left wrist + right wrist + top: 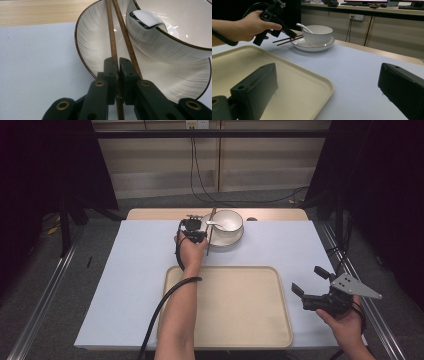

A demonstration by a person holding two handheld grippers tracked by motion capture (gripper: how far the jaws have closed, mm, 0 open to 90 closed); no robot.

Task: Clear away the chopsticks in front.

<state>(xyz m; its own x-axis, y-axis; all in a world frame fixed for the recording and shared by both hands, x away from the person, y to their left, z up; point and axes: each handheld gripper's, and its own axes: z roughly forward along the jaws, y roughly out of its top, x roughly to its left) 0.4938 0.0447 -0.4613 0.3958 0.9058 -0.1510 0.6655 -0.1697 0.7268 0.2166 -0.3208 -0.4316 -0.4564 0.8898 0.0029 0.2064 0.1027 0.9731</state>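
Note:
A white bowl (227,220) with a white spoon (215,224) in it stands on a brown-rimmed white plate (237,239) at the table's far middle. Two brown chopsticks (211,227) lie across the plate's left rim. My left gripper (204,238) is at their near end. In the left gripper view its jaws (118,65) are shut on the left chopstick (113,42), while the other chopstick (126,37) passes just outside the right jaw. My right gripper (307,280) stands wide open at the right of the tray, with nothing between its jaws (328,75).
A large beige tray (240,310) lies bare at the near middle of the pale blue mat (135,270). Bare wood of the table (160,214) shows behind the mat. Dark curtains and metal rails flank the table.

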